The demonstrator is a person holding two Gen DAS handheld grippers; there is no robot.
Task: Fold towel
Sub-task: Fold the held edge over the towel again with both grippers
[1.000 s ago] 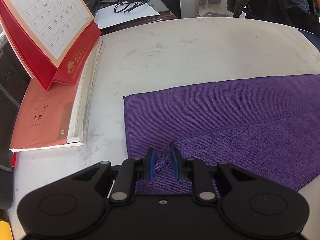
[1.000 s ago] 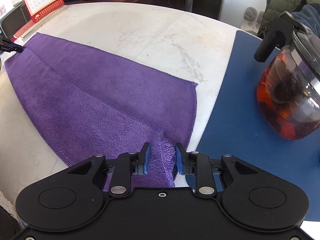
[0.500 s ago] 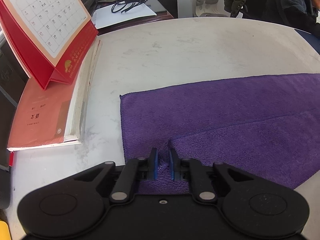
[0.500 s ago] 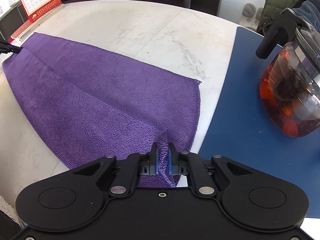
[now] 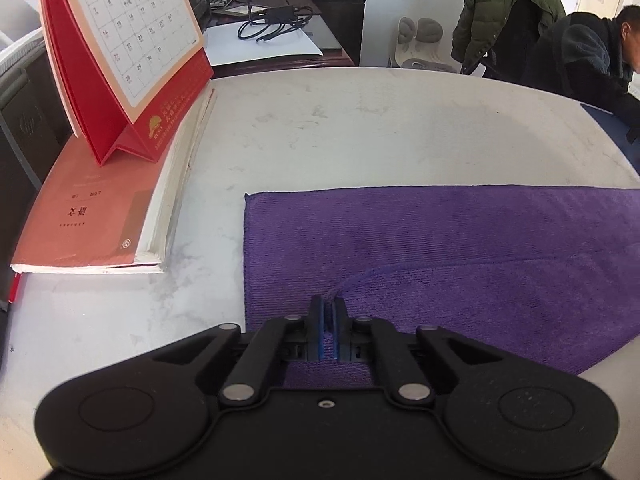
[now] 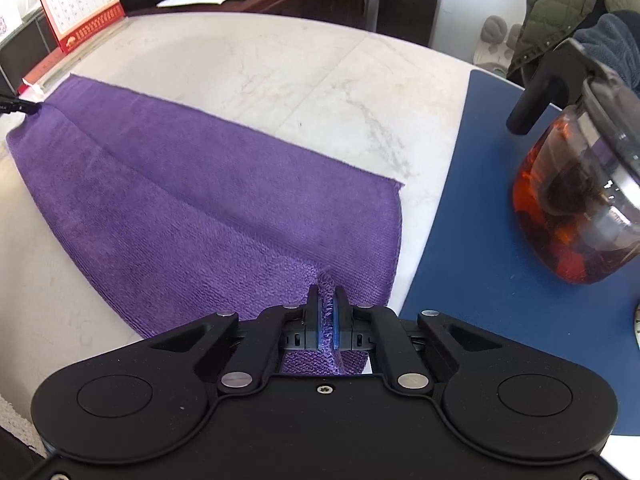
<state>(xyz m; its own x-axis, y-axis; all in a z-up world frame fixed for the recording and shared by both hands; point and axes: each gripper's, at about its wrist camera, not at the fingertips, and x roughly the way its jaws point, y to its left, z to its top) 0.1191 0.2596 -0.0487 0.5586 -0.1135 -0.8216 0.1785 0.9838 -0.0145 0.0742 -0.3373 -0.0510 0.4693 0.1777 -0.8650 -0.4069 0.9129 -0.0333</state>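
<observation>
My left tongs (image 5: 328, 318) pinch the near edge of the purple towel (image 5: 440, 248), which is spread on the counter (image 5: 360, 132). My right tongs (image 6: 327, 312) clamp its other near corner; a glass teapot (image 6: 576, 208) stands at two o'clock.

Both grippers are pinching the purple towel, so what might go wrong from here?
1. The right gripper holds only a thin pinch of the purple microfibre towel; it may slip out.
2. The glass teapot of dark tea stands close on the right, so a wide swing might knock it.
3. The left gripper works near the red desk calendar.
</observation>
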